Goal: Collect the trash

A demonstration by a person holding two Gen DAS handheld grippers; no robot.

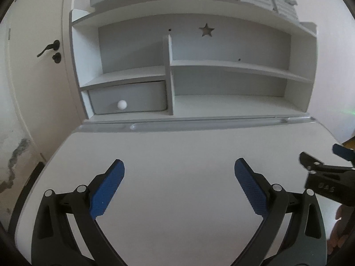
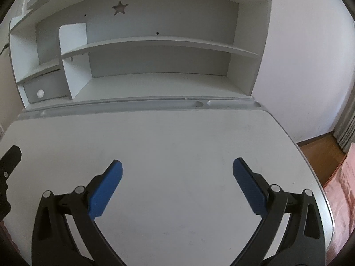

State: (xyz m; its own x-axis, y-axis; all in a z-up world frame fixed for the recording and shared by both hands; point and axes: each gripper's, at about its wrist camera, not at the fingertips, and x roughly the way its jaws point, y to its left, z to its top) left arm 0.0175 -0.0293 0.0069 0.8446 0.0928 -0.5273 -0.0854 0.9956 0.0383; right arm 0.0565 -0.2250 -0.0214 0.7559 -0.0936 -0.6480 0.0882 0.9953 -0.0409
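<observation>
Hovering: left tongs agape | right tongs agape | desk white

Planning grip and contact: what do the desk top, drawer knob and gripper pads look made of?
Desk top: likely painted or laminated board, matte white, faint scuffs.
Drawer knob: smooth glossy white, plastic or ceramic, cannot tell.
Pads on the left gripper fingers: blue, dotted texture, probably rubber.

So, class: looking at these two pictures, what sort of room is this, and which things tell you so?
Probably a child's bedroom or study corner. A white desk carries a pale grey shelf hutch with a star-shaped cut-out and a small grey drawer with a round white knob; a white door with a black lever handle stands beside it.
</observation>
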